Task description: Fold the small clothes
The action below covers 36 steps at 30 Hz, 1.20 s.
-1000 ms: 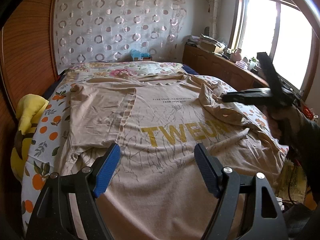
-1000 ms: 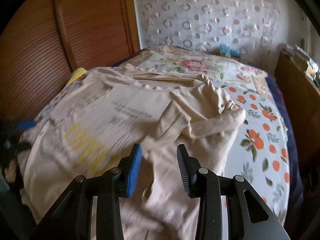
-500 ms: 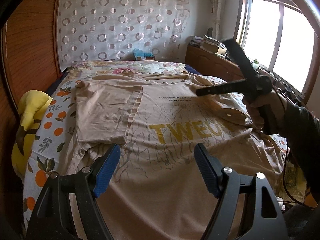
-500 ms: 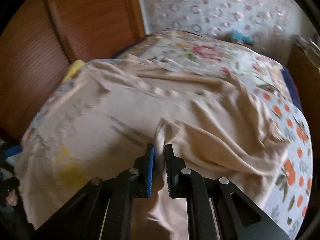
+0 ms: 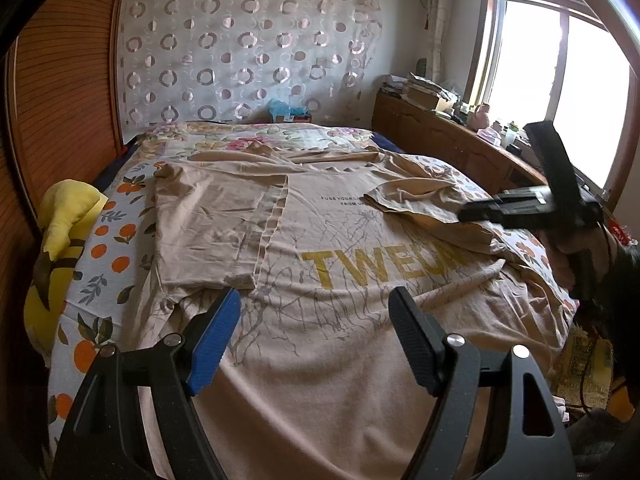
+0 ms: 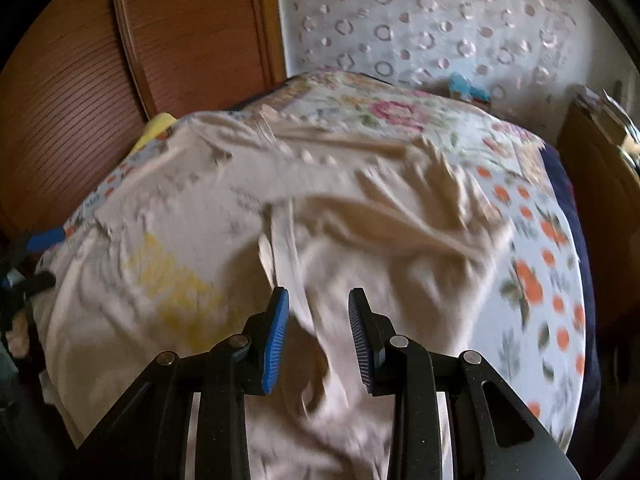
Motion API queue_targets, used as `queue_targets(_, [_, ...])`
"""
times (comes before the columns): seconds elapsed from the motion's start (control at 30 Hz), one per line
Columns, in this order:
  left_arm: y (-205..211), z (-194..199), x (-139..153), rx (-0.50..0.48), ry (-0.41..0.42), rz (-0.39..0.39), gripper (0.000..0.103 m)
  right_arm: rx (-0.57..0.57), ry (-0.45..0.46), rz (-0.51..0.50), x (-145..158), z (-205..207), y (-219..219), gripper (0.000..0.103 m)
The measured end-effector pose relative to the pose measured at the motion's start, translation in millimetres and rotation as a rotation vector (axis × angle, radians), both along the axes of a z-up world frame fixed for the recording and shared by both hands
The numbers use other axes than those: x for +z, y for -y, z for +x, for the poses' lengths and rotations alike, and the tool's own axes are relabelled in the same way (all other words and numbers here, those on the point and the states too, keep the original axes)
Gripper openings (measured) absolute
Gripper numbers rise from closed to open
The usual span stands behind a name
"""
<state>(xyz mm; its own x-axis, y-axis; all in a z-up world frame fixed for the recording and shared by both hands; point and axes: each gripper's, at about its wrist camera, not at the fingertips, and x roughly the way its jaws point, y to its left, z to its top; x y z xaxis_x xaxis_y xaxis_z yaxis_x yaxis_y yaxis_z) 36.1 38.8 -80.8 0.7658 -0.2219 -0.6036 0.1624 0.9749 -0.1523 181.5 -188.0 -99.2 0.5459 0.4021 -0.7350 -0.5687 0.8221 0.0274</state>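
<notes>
Bedspread: the orange-print bedspread [image 5: 100,256] shows bare along the 9 o'clock edge of the left wrist view, with a yellow plush toy [image 5: 64,216] lying against the wooden wall panel there.
T-shirt: the beige T-shirt [image 5: 320,320] is spread front-up across the bed, its hem toward 6 o'clock and its collar toward 12 o'clock, filling most of the middle of both views.
Left sleeve side: the sleeve and side panel [image 5: 216,224] at about 10 o'clock already lie turned in over the chest, flat, with a straight edge just short of the yellow lettering [image 5: 380,268].
Left gripper: the left gripper [image 5: 314,336] hangs over the hem at 6 o'clock, its jaws spread wide with nothing between them, only cloth lying below.
Right sleeve side: the right sleeve [image 5: 416,204] at about 2 o'clock has been brought in over the chest but sits rumpled and uneven, covering the end of the small printed line.
Right gripper: the right gripper [image 6: 318,332] is over that sleeve; its jaws are opening, a ridge of cloth runs up between them, and the blur leaves it unclear whether the pads touch it, though they do not look pressed on it.
Done, by my reading: both sides turned inward, the left neatly, the right roughly.
Left to do, by my reading: smooth or square the right side, then fold the hem up toward the collar.
</notes>
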Motion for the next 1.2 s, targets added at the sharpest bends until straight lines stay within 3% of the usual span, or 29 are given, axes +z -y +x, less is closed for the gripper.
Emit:
queue_targets(0.2, [3, 1, 0, -0.01, -0.004, 0.013, 0.077, 0.009, -0.032, -0.024, -14, -20, 3, 0.032])
queue_targets(0.3, [3, 2, 2, -0.005, -0.003, 0.015, 0.077, 0.023, 0.009, -0.053, -14, -28, -1, 0.007])
queue_targets(0.47, [2, 2, 3, -0.001, 0.0, 0.014, 0.077, 0.056, 0.058, -0.017, 5, -48, 0, 0.005])
queue_targets(0.67, [0, 2, 4, 0.003, 0.003, 0.016, 0.077, 0.096, 0.059, -0.062, -2, -67, -3, 0.005])
queue_targets(1.0, [-1, 2, 6, 0.001, 0.003, 0.015, 0.077, -0.001, 0.123, -0.115, 0, -50, 2, 0.013])
queue_targets(1.13, [-1, 2, 4, 0.005, -0.001, 0.016, 0.077, 0.008, 0.068, -0.147, -13, -41, -5, 0.013])
queue_targets(1.17, [-1, 2, 3, 0.008, -0.002, 0.016, 0.077, 0.022, 0.056, -0.145, -15, -40, -8, 0.013])
queue_targets(1.2, [-2, 2, 3, 0.011, -0.004, 0.015, 0.077, 0.029, 0.057, -0.142, -16, -39, -9, 0.004])
